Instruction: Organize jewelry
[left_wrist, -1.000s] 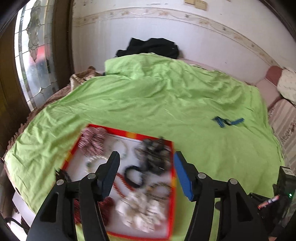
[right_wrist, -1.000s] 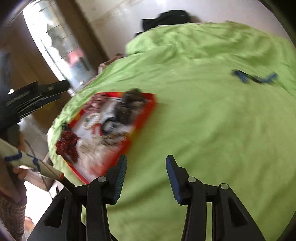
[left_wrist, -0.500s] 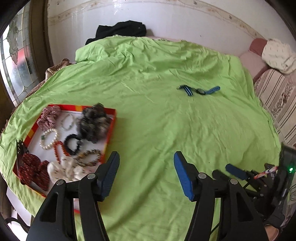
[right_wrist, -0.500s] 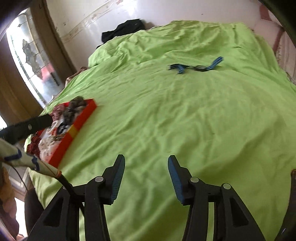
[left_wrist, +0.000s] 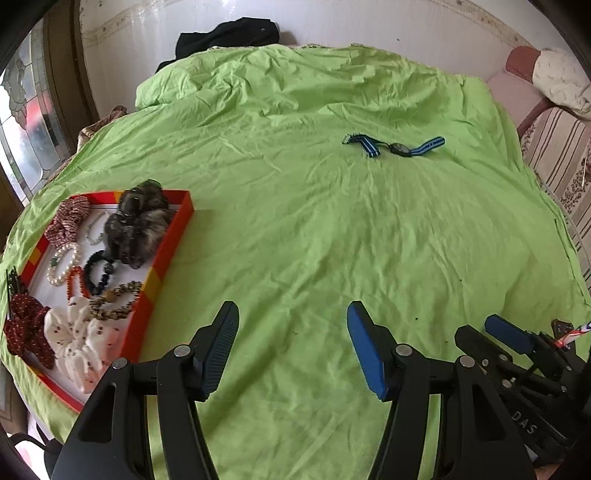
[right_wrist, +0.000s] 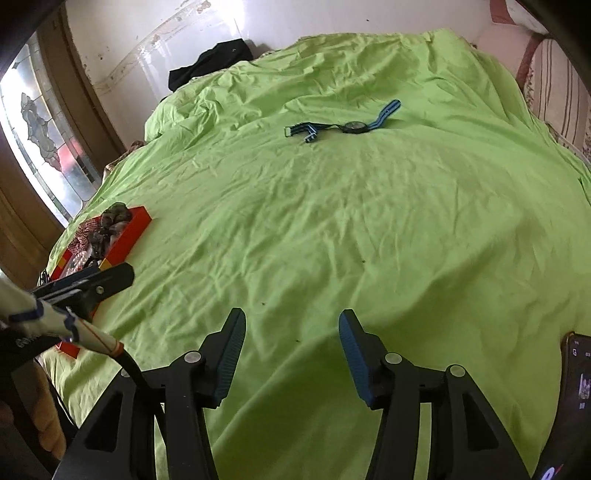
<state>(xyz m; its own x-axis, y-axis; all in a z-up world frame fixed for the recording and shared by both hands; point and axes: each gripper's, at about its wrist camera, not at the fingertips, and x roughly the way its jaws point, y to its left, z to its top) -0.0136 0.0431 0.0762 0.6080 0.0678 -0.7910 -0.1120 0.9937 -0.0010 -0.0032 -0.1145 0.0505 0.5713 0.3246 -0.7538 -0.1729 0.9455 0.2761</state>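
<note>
Right gripper (right_wrist: 291, 334), opening and empty, points at the watch (right_wrist: 355, 127) lying well beyond it.

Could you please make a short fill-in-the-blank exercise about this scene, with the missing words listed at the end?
1. The watch with the blue striped strap lies on the ____ sheet.
2. The bracelets and scrunchies sit in a tray with a ____ rim.
3. Between the fingers of the left gripper there is ____.
4. The black garment lies at the far edge, against the ____.

Missing words: green; red; nothing; wall
</note>
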